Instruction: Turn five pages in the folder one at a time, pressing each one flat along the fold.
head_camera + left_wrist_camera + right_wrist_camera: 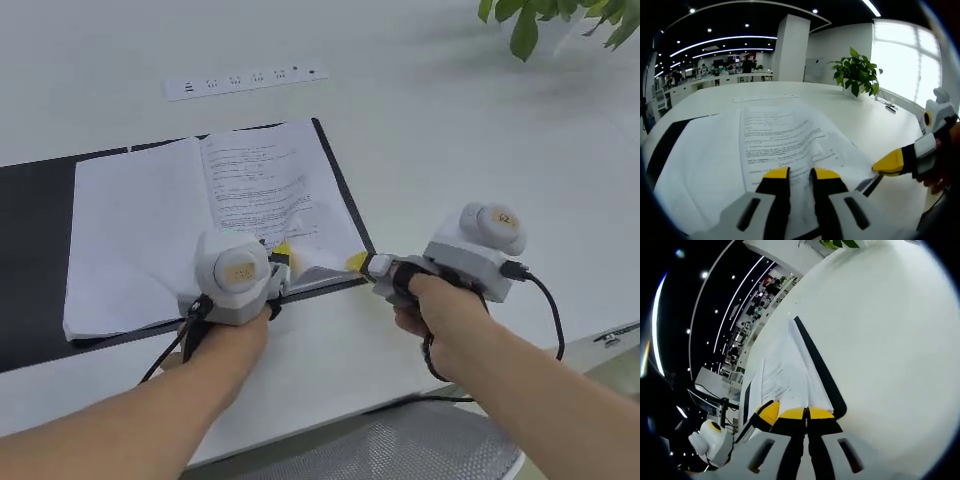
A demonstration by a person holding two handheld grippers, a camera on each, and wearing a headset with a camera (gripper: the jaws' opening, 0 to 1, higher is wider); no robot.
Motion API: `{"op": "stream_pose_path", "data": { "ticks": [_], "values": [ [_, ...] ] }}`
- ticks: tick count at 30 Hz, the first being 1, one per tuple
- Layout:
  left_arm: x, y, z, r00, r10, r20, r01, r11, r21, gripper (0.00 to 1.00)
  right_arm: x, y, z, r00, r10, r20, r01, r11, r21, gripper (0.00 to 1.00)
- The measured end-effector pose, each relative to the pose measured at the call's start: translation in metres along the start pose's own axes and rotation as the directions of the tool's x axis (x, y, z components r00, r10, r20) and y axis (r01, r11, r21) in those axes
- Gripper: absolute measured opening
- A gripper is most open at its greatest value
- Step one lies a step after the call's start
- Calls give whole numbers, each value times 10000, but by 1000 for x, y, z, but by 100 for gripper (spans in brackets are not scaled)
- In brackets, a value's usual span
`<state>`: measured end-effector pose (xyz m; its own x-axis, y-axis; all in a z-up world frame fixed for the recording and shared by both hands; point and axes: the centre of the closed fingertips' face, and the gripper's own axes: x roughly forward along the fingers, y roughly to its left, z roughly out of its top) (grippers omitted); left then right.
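Left tool (801, 174) slightly apart over page (785, 135); right tool (806, 413) together at folder (820, 372) corner

The head view looks forward and down from above the near edge of the table (450, 110). It takes in most of the open folder (35, 210), with the left gripper (283, 255) and the right gripper (357, 263) close below. The left gripper view sits low at the folder's near edge and faces along the printed page (780, 135) toward the plant (856, 75) and the office beyond; the right gripper enters from its right. The right gripper view, strongly rolled, lies close by the folder's near right corner and faces along that edge, with the left gripper at lower left. All three views share the printed page.
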<state>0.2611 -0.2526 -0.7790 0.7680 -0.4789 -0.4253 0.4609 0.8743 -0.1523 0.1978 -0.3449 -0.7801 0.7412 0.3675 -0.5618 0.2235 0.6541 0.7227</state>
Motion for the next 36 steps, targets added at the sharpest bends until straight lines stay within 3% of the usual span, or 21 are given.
{"op": "stream_pose_path", "data": {
  "ticks": [2, 4, 7, 11, 15, 20, 26, 33, 34, 36],
  "values": [
    [-1, -2, 1, 9998, -209, -25, 209, 9998, -31, 19, -3, 0, 4, 9998, 53, 188, -53, 10000, 42, 0],
    [-3, -2, 1, 9991, -390, -166, 396, 9987, 326, 19, -6, 3, 6, 9994, 226, 260, -232, 9995, 217, 0],
    [-6, -1, 4, 9986, -405, -331, 419, 9982, 419, 18, -14, 10, 11, 9980, 419, 479, -428, 9989, 181, 0],
    [-19, 5, 12, 9990, -422, -113, 424, 9990, 171, 24, -23, 27, 15, 9940, 872, 667, -877, 9961, 53, 0],
    [-32, 9, 19, 9989, -462, -27, 462, 9983, 346, 25, -32, 54, 14, 9875, 1416, 691, -1391, 9895, -402, 0],
    [-56, 20, 35, 9984, -478, 300, 474, 9988, 142, 29, -40, 91, 13, 9728, 2227, 635, -2184, 9735, -679, 0],
    [-86, 41, 52, 9969, -333, 717, 326, 9994, 114, 33, -46, 133, 11, 9492, 3099, 541, -3033, 9472, -1045, 0],
    [-126, 69, 67, 9945, 154, 1031, -178, 9996, 225, 35, -37, 173, -4, 9303, 3667, 119, -3601, 9188, -1615, 0],
    [-130, 73, 69, 9939, 229, 1078, -259, 9993, 264, 35, -33, 171, -4, 9288, 3706, 64, -3648, 9171, -1608, 0],
    [-138, 79, 73, 9922, 301, 1213, -333, 9992, 242, 35, -29, 181, -10, 9222, 3865, -70, -3820, 9083, -1707, 0]
  ]
}}
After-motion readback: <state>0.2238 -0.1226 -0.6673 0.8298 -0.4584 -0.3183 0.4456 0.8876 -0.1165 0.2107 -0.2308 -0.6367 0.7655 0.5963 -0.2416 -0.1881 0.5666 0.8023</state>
